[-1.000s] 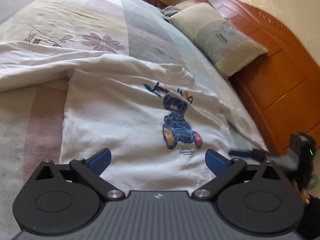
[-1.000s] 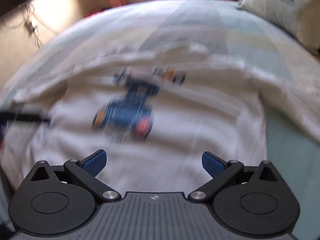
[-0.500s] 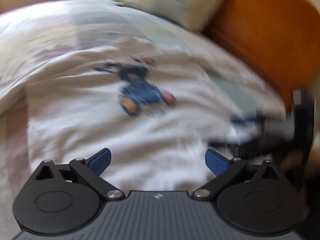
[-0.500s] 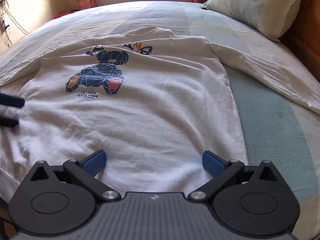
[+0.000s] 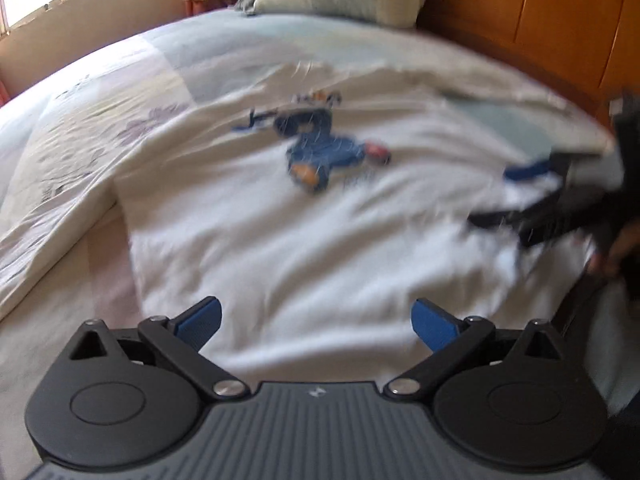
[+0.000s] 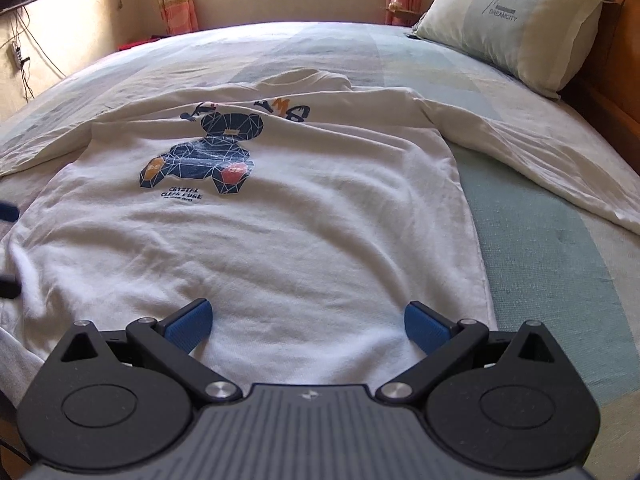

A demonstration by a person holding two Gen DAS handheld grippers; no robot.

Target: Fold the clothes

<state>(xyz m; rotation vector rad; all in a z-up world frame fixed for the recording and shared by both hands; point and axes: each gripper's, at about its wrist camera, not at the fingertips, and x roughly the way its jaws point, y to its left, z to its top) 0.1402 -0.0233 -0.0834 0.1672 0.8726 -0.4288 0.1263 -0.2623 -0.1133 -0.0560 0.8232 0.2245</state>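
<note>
A white sweatshirt (image 6: 280,240) lies front-up and spread flat on the bed (image 6: 552,248), its printed blue bear (image 6: 204,152) facing the ceiling and its neckline toward the window. Going from left to right in the right wrist view: a dark screen hangs on the far left wall, the sweatshirt's left-hand sleeve (image 6: 44,140) stretches out toward the bed's edge, the body of the garment fills the middle, and its other sleeve (image 6: 552,160) runs diagonally across the striped bedcover toward the right side. Beyond that sleeve a pillow (image 6: 516,24) leans against the wooden headboard (image 6: 616,64). The left tool (image 5: 316,316) hovers just over the hem on its side of the sweatshirt, released, with its blue pads (image 5: 200,318) well apart and no cloth between them; this view is blurred. The right tool (image 6: 306,322) sits low over the hem near the garment's right-hand corner, likewise released, its pads (image 6: 188,322) spread wide with white fabric showing in the gap but not pinched. In the left wrist view the right tool appears as a dark smear at the far right edge, above the cloth.
</note>
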